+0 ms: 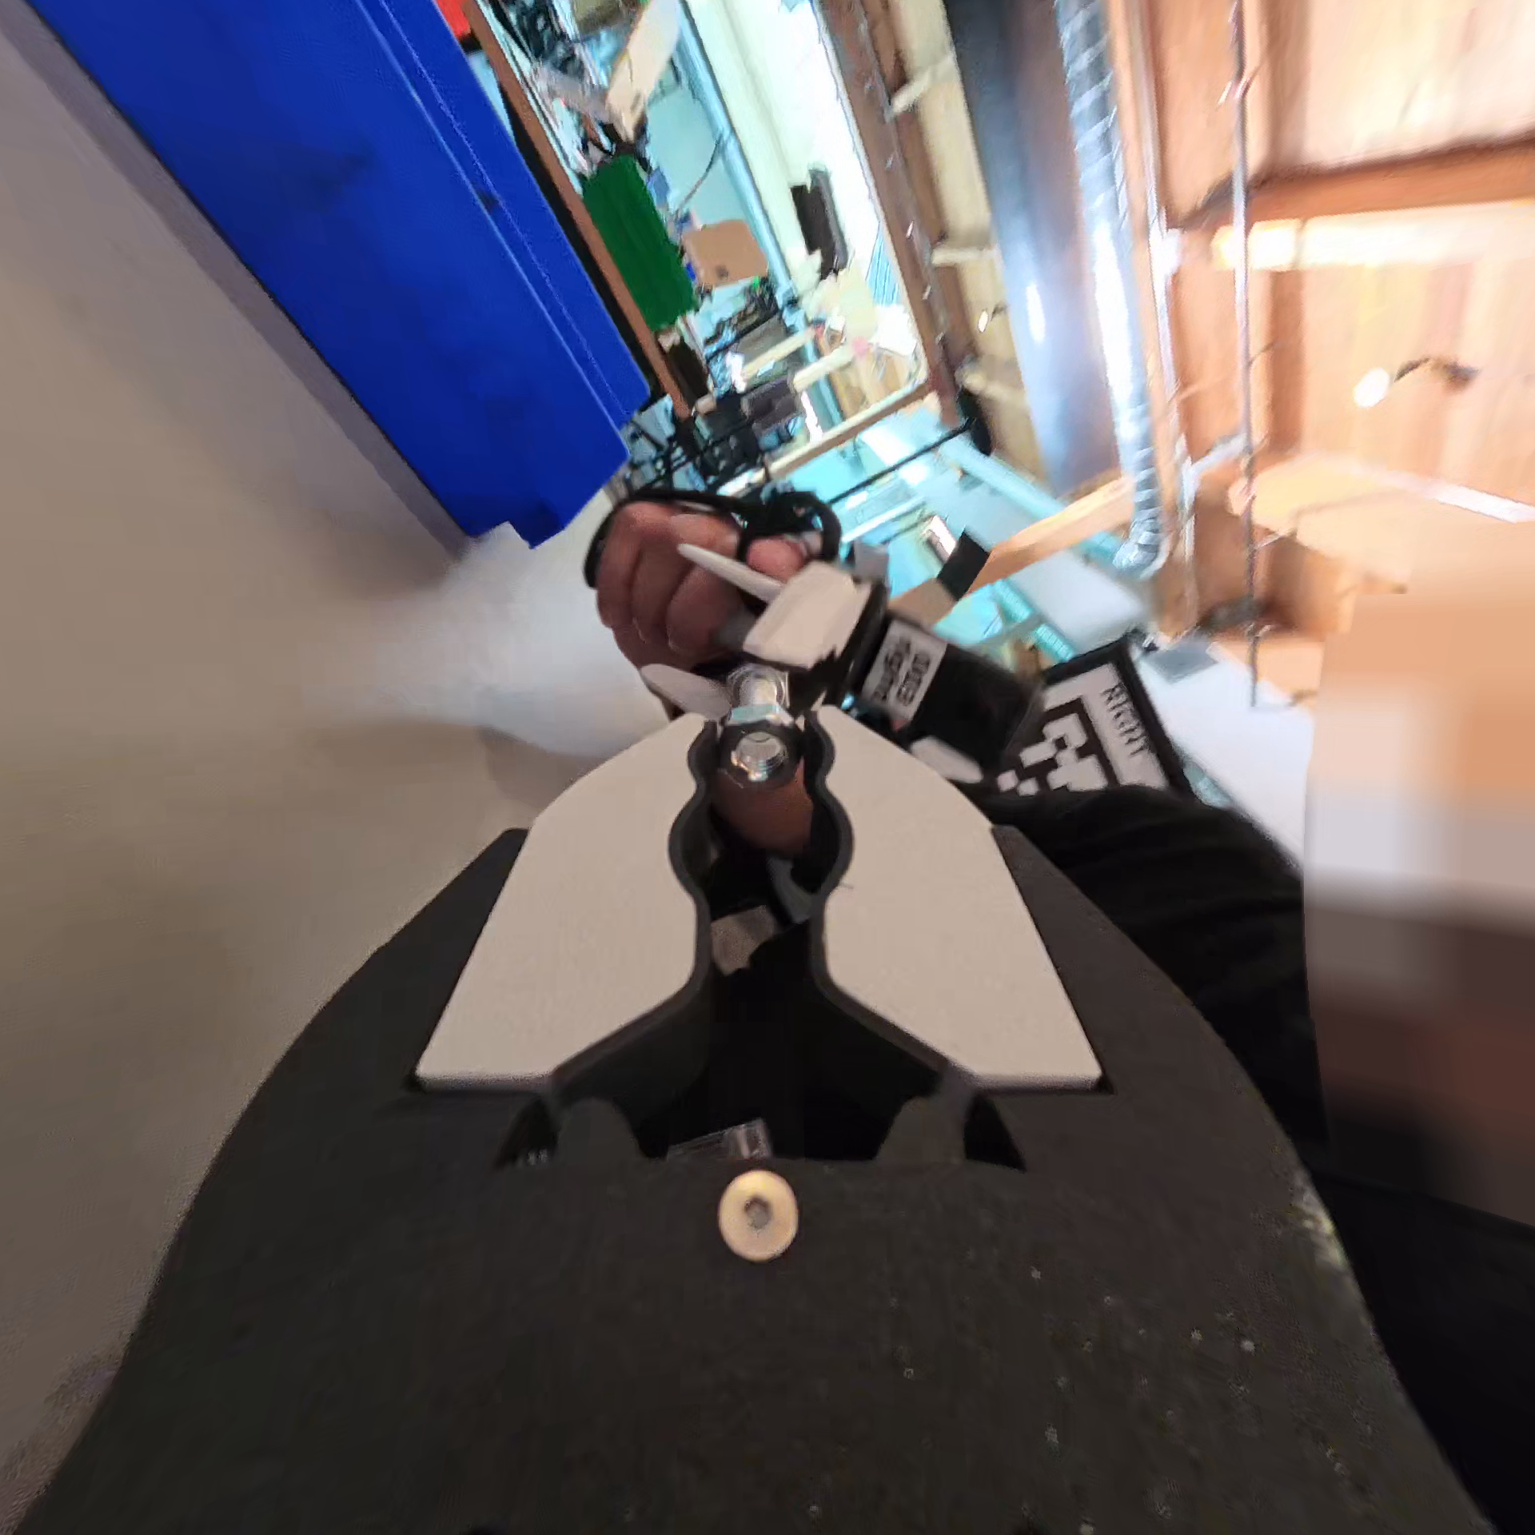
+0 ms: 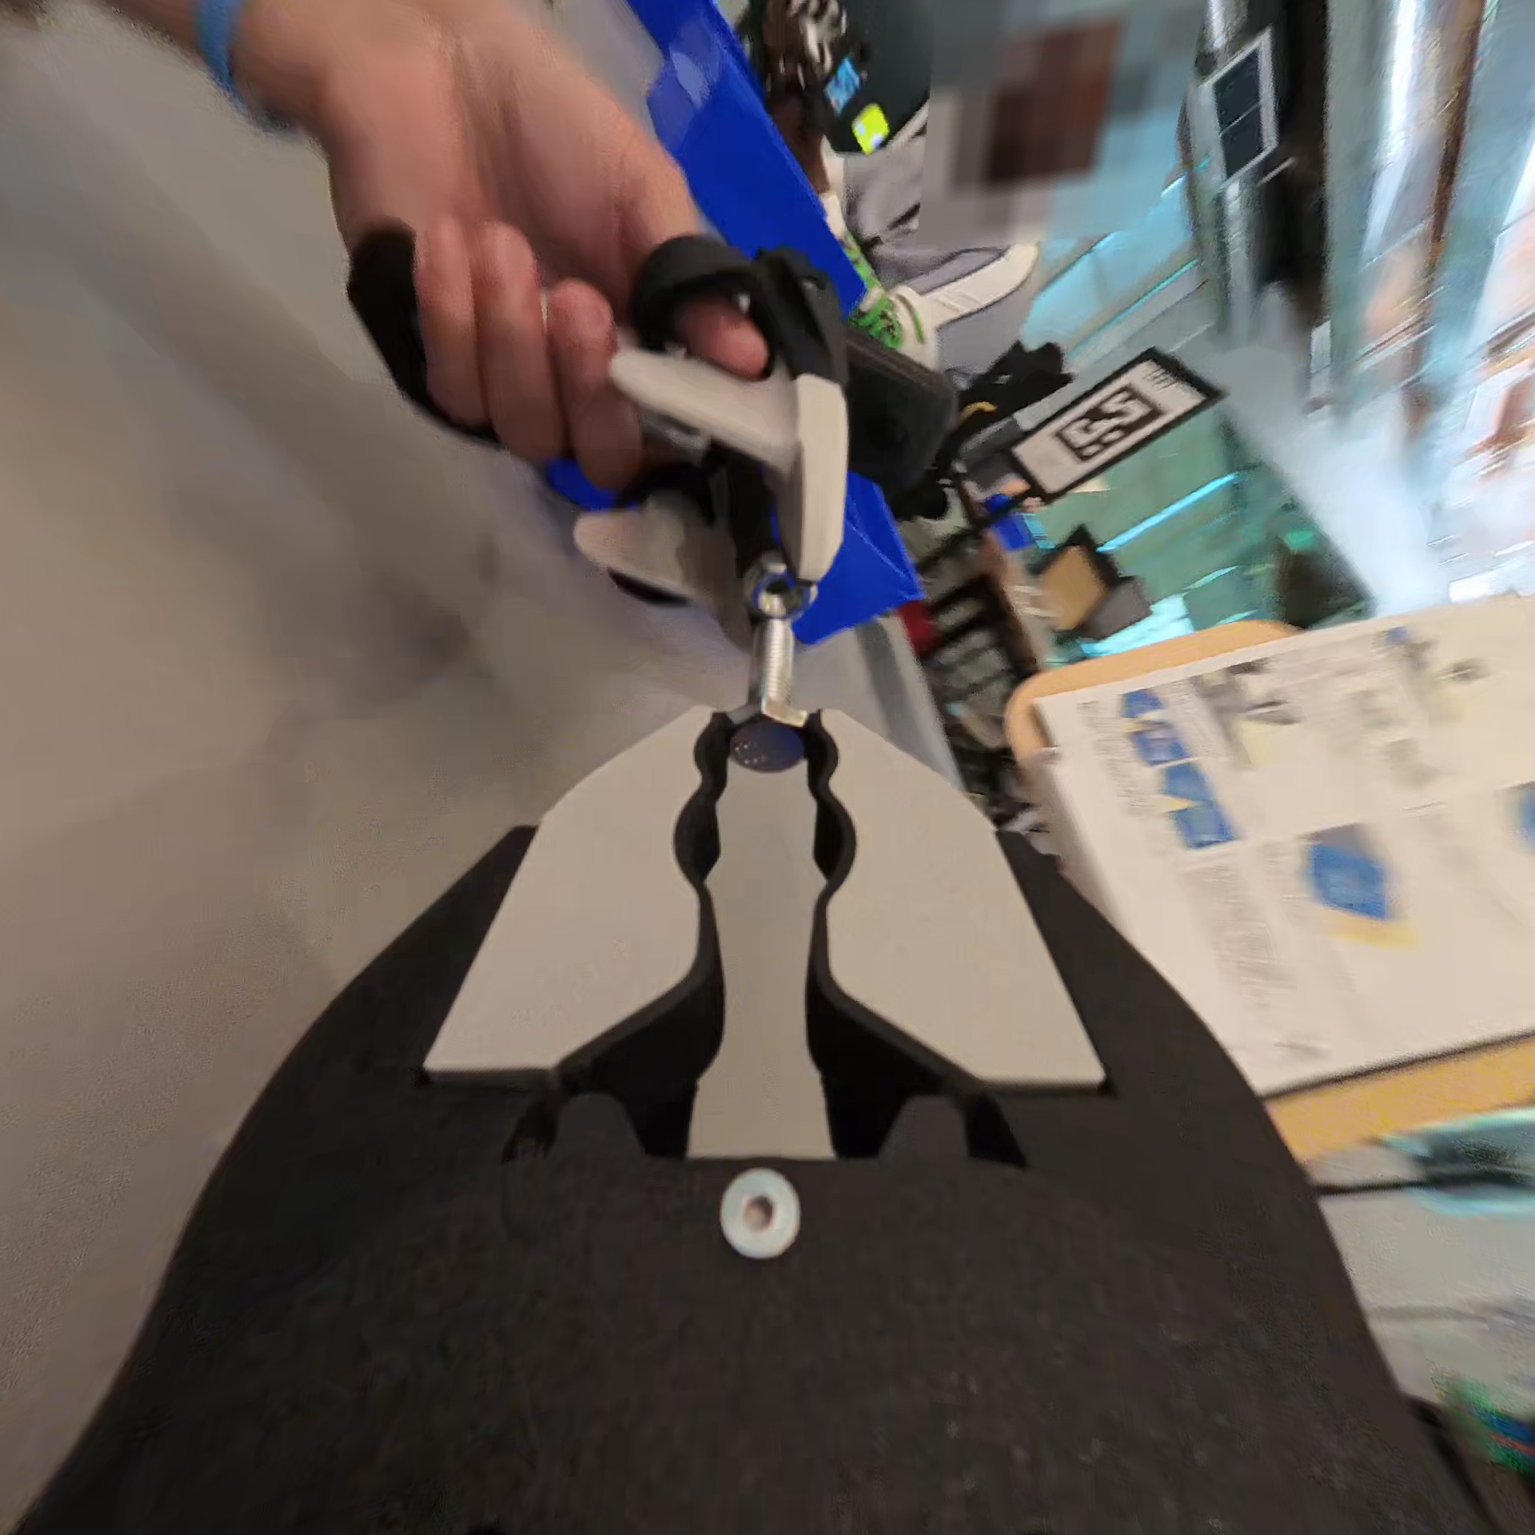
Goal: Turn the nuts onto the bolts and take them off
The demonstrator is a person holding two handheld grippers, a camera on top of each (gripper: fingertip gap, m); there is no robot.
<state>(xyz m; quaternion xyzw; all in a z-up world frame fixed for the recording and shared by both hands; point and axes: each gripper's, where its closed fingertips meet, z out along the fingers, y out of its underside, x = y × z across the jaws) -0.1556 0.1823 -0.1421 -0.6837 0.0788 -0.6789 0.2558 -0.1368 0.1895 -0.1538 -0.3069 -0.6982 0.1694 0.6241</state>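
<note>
Left gripper: grey fingers drawn close at the tips, pinched on the hex head of a bolt, head facing the camera. Threaded shank running straight away from the tips, a hex nut on it just past the head.

Right gripper: tips nearly together, clamped on a wing nut at the near end of the same bolt; a dark round end face just inside the tips, blurred. Shank pointing up and slightly left toward the opposite gripper.

Pose: both tools raised off the table, nose to nose, bolt bridging the two sets of tips. Both views steeply rolled, background on a slant.

Left wrist view only: right gripper seen from the front, a hand curled round its handle with a black loop over the fingers; square black-and-white marker plates to the right; dark sleeve below; blue bin on a pale tabletop; workshop shelving and a silver duct beyond.

Right wrist view only: left gripper seen from the front, a hand wrapped round its handle, one finger through a black strap, blue band at the wrist; printed sheet with blue graphics on a wooden board at right; blue bin behind. Heavy motion blur throughout.
</note>
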